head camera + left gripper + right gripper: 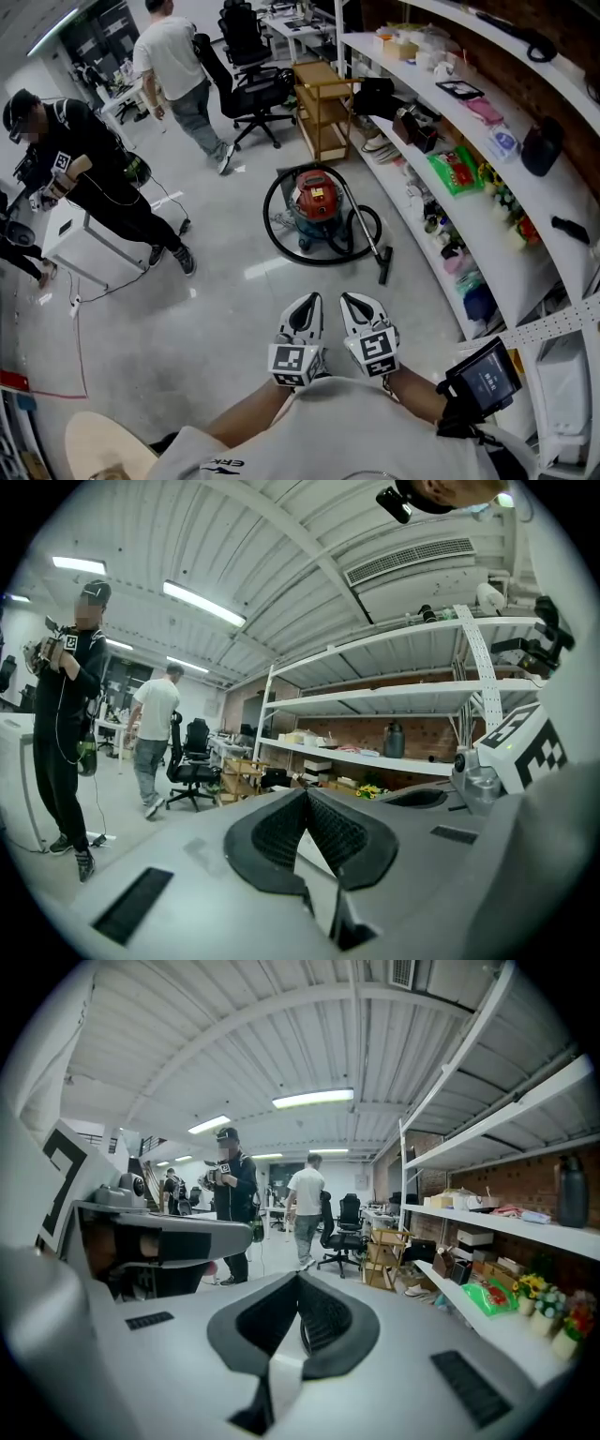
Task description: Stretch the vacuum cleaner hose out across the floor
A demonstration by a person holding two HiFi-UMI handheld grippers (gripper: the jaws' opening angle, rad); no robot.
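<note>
A red canister vacuum cleaner [314, 199] stands on the grey floor ahead of me. Its black hose [275, 192] loops in a ring around it, and the wand with its floor nozzle [384, 264] lies to the right of the canister. My left gripper [305, 311] and right gripper [361, 309] are held side by side close to my chest, well short of the vacuum. Both are shut with nothing between their jaws. In the left gripper view the left gripper [306, 795] points level at the shelves; the right gripper [298, 1281] points along the aisle. The vacuum is hidden in both gripper views.
Long white shelves [487, 131] with assorted goods run along the right. A wooden cart [322, 105] and black office chair [253, 89] stand behind the vacuum. A person in black [94, 178] stands at left beside a white box [80, 239]; another person [183, 70] walks away.
</note>
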